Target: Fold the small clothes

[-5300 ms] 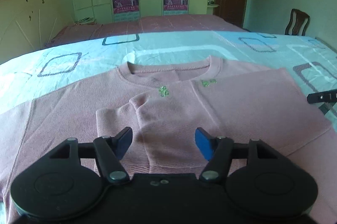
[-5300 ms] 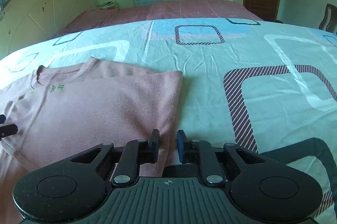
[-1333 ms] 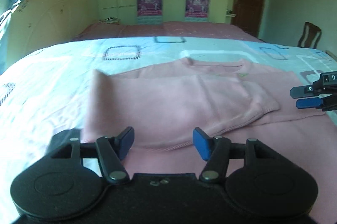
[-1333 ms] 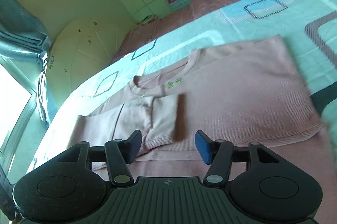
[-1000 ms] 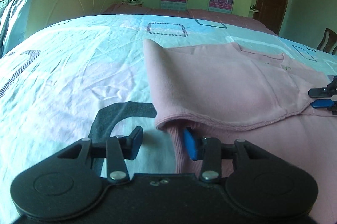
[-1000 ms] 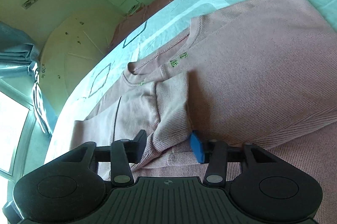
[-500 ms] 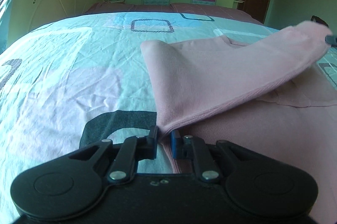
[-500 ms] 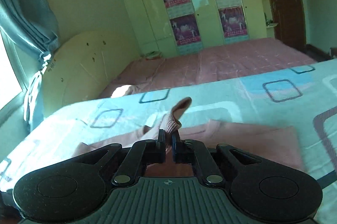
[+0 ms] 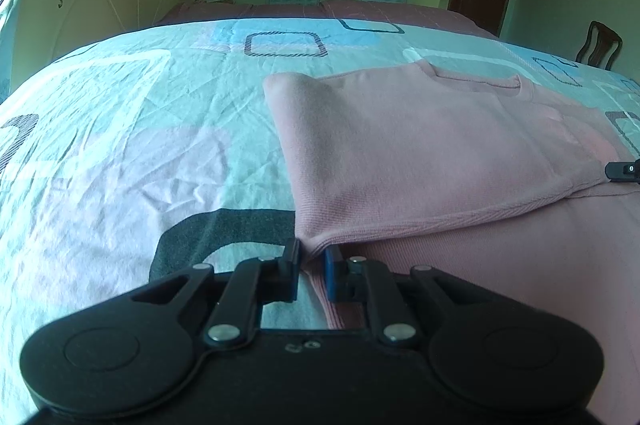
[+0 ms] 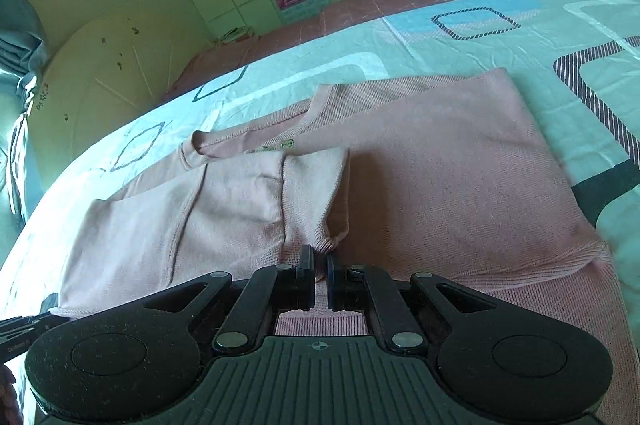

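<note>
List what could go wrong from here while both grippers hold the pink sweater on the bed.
1. The right gripper pinches only the tip of the sleeve cuff; a tug could pull the ribbed edge out of its fingers.
2. The left gripper grips the folded corner of the pink sweater; uneven pulling between the hands may skew or bunch the fold.
3. Dragging could wrinkle the bedsheet underneath and shift the already folded right side.

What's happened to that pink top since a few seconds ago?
Both claws closed on the pink top: the left claw pinches its folded side edge, the right claw the sleeve cuff, now folded across the chest. The right-hand fold and bedspread stayed put.
</note>
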`<move>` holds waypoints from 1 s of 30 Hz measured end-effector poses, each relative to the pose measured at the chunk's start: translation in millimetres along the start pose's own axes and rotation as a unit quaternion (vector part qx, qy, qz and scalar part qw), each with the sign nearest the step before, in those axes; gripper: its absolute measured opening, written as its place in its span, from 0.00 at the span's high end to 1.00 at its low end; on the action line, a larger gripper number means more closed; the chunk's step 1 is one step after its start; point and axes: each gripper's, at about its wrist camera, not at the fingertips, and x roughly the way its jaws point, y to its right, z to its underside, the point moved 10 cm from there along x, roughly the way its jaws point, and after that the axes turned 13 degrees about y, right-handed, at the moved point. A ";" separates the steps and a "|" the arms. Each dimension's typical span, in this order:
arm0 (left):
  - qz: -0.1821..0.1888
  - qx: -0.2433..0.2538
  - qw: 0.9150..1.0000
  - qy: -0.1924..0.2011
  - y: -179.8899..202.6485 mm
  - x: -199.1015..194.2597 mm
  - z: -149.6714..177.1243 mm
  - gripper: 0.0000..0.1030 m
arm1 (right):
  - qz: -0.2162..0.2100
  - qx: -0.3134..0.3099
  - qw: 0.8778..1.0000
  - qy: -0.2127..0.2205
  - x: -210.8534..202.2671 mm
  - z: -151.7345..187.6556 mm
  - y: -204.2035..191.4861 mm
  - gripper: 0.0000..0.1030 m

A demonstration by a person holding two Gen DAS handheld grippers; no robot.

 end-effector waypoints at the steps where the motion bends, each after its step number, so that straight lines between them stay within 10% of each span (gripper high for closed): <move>1: 0.000 0.000 1.000 0.000 0.0 0.0 -0.1 0.89 | 0.000 0.002 1.000 -0.002 0.3 1.9 1.0 0.96; 10: -0.003 -0.021 0.998 0.066 -6.5 -41.0 -30.8 0.55 | -0.016 -0.065 0.997 0.038 -27.2 -28.2 -26.2 0.95; 16: 0.054 0.001 0.998 -0.018 51.7 8.7 -6.4 0.50 | -0.013 -0.109 0.993 -0.035 22.1 12.9 -52.8 0.95; 30: 0.024 -0.006 1.000 -0.003 4.2 127.8 -85.6 0.49 | 0.035 -0.100 0.994 -0.019 94.2 -45.6 -15.3 0.94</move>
